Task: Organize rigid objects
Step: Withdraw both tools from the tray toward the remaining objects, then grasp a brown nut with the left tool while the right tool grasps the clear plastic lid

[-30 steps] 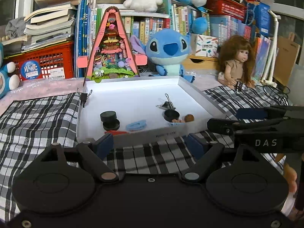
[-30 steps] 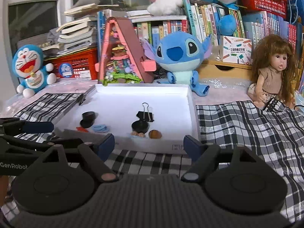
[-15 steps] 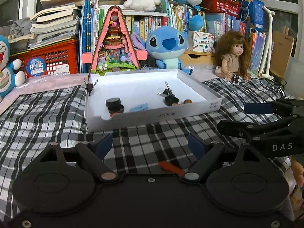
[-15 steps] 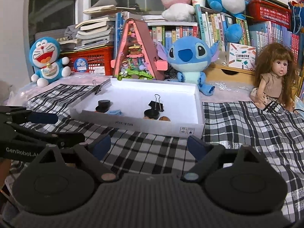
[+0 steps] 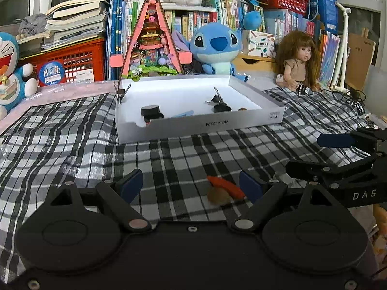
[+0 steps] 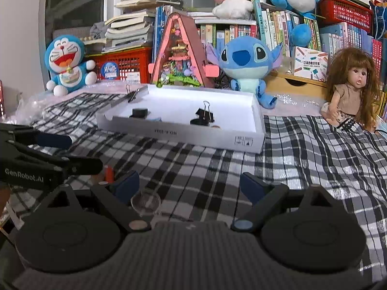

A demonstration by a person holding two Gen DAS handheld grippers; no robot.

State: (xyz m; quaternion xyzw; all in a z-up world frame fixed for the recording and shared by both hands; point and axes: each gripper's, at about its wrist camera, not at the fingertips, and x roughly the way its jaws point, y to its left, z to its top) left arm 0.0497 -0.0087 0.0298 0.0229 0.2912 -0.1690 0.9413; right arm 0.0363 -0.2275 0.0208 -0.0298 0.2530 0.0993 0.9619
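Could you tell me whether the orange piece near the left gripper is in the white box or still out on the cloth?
Out. The orange piece lies on the checked cloth, short of the white box.

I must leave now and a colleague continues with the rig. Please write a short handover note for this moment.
Left gripper: open, holds nothing, low over the checkered cloth.
Right gripper: open, holds nothing.
Done: the white box already holds black caps, a blue piece and a binder clip.
Left: an orange piece on a brown one between the left fingers, and a clear round lid by the right gripper's left finger, all on the cloth.
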